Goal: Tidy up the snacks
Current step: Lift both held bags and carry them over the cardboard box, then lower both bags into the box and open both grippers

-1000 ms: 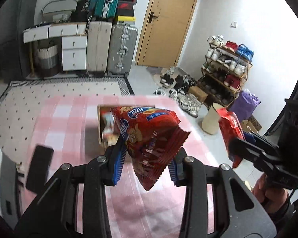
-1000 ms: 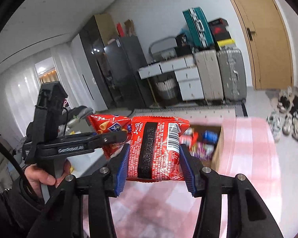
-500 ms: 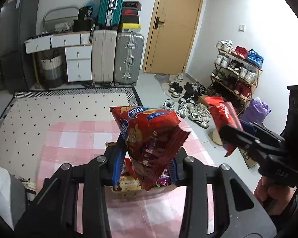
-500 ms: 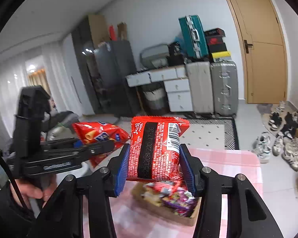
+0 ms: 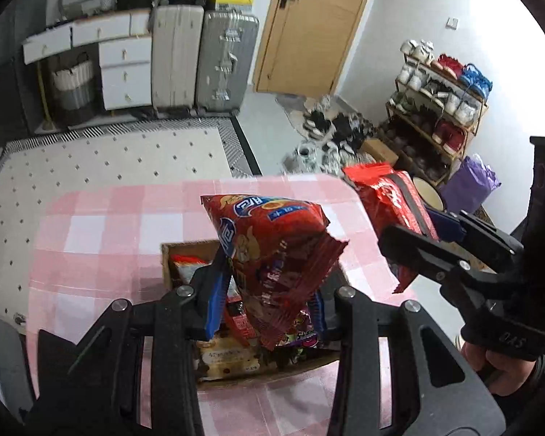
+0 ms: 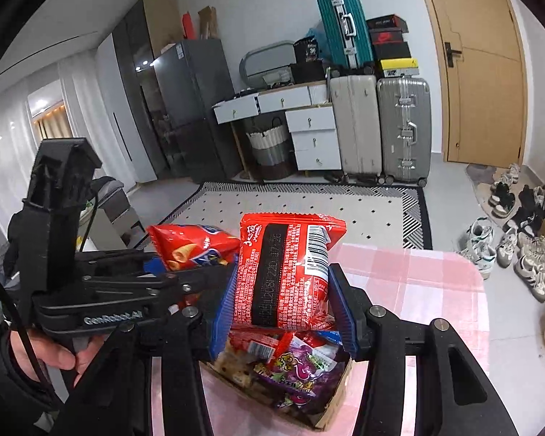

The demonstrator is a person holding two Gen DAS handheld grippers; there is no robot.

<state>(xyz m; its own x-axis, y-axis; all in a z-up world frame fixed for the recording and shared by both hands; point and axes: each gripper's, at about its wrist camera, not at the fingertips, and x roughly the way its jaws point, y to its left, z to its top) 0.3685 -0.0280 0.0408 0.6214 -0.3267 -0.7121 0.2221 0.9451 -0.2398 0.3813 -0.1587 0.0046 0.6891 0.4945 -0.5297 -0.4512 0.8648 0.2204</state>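
My left gripper [image 5: 267, 303] is shut on a red chip bag [image 5: 272, 254] and holds it above a cardboard snack box [image 5: 236, 363] on the pink checked table [image 5: 109, 236]. My right gripper [image 6: 281, 316] is shut on a red noodle packet [image 6: 287, 272], also above the box [image 6: 290, 381], which holds several snack packs. The right gripper and its packet [image 5: 392, 200] show at the right of the left wrist view. The left gripper and chip bag [image 6: 189, 247] show at the left of the right wrist view.
Beyond the table lie a dotted rug [image 5: 109, 160], suitcases [image 5: 200, 54], white drawers [image 5: 123, 69], a wooden door [image 5: 316, 25] and a shoe rack [image 5: 439, 98] with shoes on the floor. A dark fridge [image 6: 189, 109] stands at the far left.
Both grippers have moved with their packets over the snack box and lowered toward it. The box now lies right beneath both packets. The grips have not changed.
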